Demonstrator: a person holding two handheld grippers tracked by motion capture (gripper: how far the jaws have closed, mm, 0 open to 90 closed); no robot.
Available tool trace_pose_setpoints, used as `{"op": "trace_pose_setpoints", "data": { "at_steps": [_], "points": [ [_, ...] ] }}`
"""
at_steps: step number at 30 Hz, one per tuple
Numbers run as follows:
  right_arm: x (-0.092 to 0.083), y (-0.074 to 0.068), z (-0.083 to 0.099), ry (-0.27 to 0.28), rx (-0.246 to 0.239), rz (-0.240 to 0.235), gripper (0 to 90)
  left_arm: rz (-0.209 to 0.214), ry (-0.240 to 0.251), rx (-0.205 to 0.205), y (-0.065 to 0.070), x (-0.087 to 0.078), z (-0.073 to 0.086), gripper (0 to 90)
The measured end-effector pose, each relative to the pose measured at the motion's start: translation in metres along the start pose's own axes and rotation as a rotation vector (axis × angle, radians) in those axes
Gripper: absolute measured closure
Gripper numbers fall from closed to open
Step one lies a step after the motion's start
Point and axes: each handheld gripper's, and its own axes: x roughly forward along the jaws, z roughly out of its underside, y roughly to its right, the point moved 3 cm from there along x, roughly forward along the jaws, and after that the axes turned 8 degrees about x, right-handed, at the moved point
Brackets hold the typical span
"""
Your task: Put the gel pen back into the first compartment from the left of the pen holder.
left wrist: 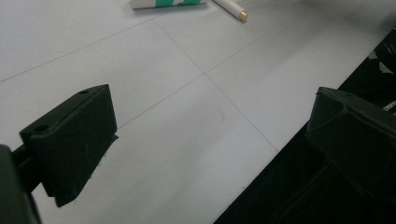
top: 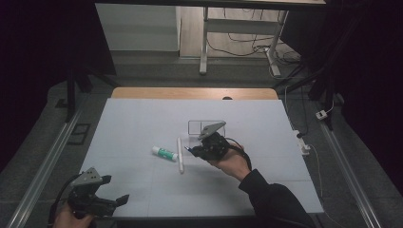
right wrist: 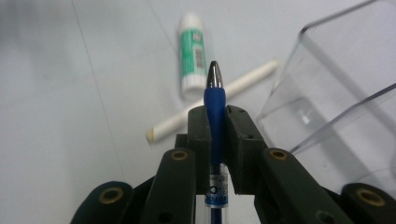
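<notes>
- Right gripper (right wrist: 216, 122): jaws pinched on a blue pen (right wrist: 215, 100), tip pointing away past the pads, barrel running back between the linkages. In the high view the gripper (top: 194, 150) sits mid-table, lifted clear of the white mat (top: 133, 123).
- Left gripper (left wrist: 210, 135): jaws spread wide, nothing between them; parked at the near left corner of the mat (top: 102, 197).
- Step in hand, by my reading: carry the pen to the clear box (right wrist: 336, 112). Advice: keep the pinch firm, since the barrel is smooth and could swivel; bring the tip above the box rim before tilting it in; avoid knocking the thin wall.
- Clear box: transparent, open-topped, just right of the right gripper; appears empty.
- Left of the box, on the mat: a green-and-white glue stick (right wrist: 192, 51) and a white rod (right wrist: 215, 100) lying at an angle, near each other; contact cannot be told.
</notes>
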Motion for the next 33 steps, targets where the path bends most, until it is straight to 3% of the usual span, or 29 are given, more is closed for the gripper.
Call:
{"op": "trace_pose_setpoints", "data": {
  "at_steps": [14, 33],
  "points": [
    [-0.032, 0.017, -0.029, 0.233, 0.119, 0.056, 80.4, 0.003, 0.001, -0.006, -0.001, 0.0, 0.0, 1.9],
    [-0.023, 0.036, -0.068, 0.374, 0.148, 0.111, 80.4, 0.006, 0.005, -0.009, -0.001, 0.0, 0.0, 1.8]
  ]
}}
